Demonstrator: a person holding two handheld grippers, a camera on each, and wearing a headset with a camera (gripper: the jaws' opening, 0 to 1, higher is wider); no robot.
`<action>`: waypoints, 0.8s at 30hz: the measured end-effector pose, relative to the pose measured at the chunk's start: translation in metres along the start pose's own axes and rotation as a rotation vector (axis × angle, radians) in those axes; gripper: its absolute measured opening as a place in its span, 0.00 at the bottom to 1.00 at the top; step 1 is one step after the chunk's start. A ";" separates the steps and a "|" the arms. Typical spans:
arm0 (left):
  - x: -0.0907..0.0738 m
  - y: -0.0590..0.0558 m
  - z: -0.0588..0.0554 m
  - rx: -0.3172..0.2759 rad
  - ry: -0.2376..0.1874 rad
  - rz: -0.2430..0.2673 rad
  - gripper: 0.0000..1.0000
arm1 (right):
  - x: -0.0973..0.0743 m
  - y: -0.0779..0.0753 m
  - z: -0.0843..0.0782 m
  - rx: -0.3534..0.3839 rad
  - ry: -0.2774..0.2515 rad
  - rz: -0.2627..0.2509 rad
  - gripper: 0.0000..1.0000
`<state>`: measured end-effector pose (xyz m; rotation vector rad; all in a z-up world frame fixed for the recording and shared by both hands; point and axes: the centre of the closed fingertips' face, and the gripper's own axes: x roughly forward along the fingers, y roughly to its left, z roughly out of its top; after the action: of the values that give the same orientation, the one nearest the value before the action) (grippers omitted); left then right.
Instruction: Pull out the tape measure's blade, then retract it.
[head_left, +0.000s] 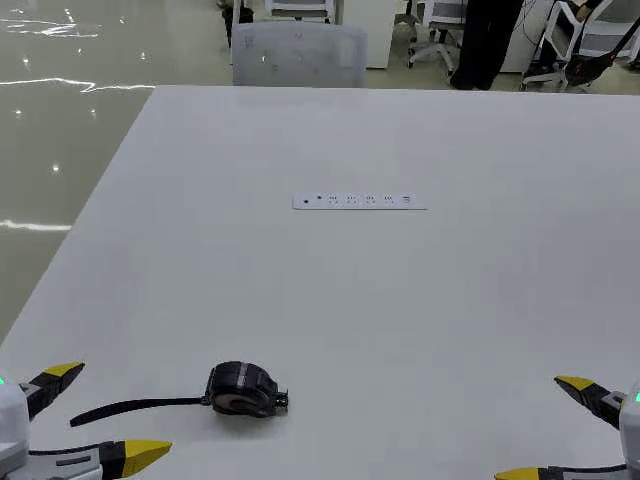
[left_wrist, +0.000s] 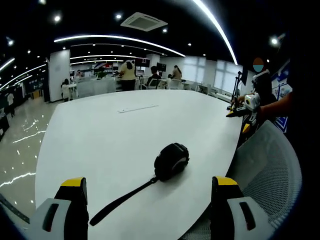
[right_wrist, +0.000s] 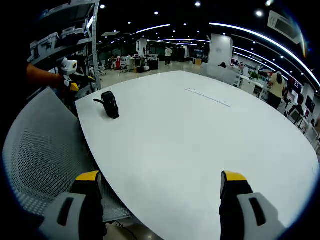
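White tabletop (head_left: 400, 300) stretches wide and bare toward a white socket strip (head_left: 360, 202) at its middle and a grey chair (head_left: 298, 55) at the far edge. The black round-cased tape measure (head_left: 243, 390) lies near the near edge, with its black wrist strap (head_left: 135, 408) trailing toward the left gripper (head_left: 108, 411), whose yellow-tipped fingers stand wide apart and touch nothing. The left gripper view sets the case ahead, between those fingers. The right gripper (head_left: 546, 427), fingers also spread, hovers well apart at the other side. Both gripper views show a grey mesh chair (right_wrist: 45, 150) below the tabletop's edge, which the head view lacks.
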<state>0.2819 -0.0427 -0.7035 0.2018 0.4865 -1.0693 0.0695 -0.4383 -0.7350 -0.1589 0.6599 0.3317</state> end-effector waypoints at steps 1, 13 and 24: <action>0.001 0.000 0.003 0.010 -0.018 0.001 1.00 | -0.001 0.000 -0.001 -0.004 0.001 -0.004 1.00; 0.005 0.000 0.008 0.004 0.011 -0.026 1.00 | -0.009 -0.009 -0.001 0.020 -0.041 -0.051 1.00; 0.003 0.003 0.009 0.015 0.004 -0.016 1.00 | -0.008 -0.006 0.000 -0.003 -0.040 -0.041 1.00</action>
<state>0.2879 -0.0474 -0.6975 0.2138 0.4848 -1.0885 0.0659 -0.4464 -0.7294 -0.1684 0.6162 0.2959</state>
